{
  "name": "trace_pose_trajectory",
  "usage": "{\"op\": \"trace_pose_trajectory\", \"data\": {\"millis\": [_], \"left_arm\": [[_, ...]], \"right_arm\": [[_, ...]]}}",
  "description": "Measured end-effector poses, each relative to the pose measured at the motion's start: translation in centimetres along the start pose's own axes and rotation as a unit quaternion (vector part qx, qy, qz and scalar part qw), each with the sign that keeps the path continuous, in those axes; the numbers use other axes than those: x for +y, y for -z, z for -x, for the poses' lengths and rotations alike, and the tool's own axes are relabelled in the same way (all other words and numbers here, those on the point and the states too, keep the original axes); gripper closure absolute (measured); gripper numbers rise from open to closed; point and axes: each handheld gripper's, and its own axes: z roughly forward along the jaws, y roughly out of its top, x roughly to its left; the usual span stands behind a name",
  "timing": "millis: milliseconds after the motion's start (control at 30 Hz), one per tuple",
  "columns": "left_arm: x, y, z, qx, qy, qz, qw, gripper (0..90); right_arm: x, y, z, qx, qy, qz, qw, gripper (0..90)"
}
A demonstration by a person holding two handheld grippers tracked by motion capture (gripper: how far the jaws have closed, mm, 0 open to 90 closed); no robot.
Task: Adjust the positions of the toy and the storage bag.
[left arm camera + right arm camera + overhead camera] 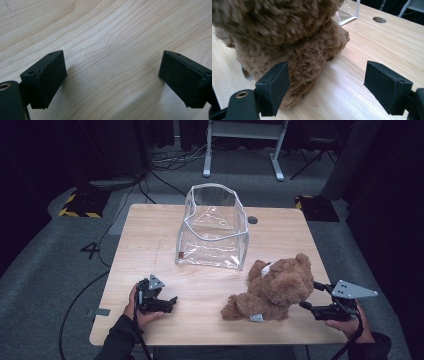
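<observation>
At the near edge of the surface [210, 320] the person's left hand [136, 312] holds the left tool [167, 304], low over bare wood; in the left gripper view its jaws stand wide apart with only wood grain between them, gripping nothing. At the near right the right hand [345, 322] holds the right tool [307, 295], pointed at the bear [272, 290]; its jaws too are wide apart and have hold of nothing; in the right gripper view the tool [327, 85] sits close against the bear [294, 42], one jaw just beside or touching the brown fur, which of the two I cannot tell, the other jaw clear over bare wood.

The bear lies on the near right part of the surface, its head toward the right tool, its legs toward the middle; a small grey tag [257, 318] shows at its near side.

Farther back, near the middle, a clear bag [212, 247] with a grey rim stands open, apart from the bear; a small round hole [252, 220] in the surface lies just right of it.

Beyond the far edge, grey floor [60, 260] with black cables [165, 162] and the white legs of a frame [242, 132].
</observation>
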Motion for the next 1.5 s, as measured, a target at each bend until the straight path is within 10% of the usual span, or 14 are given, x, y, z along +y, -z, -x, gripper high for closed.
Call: {"op": "trace_pose_trajectory", "data": {"millis": [1500], "left_arm": [[0.0,0.0,0.0,0.0,0.0,0.0,1.0,7.7]], "right_arm": [[3.7,-2.8,-3.8,0.033,0.012,0.043,0.9985,15.6]]}}
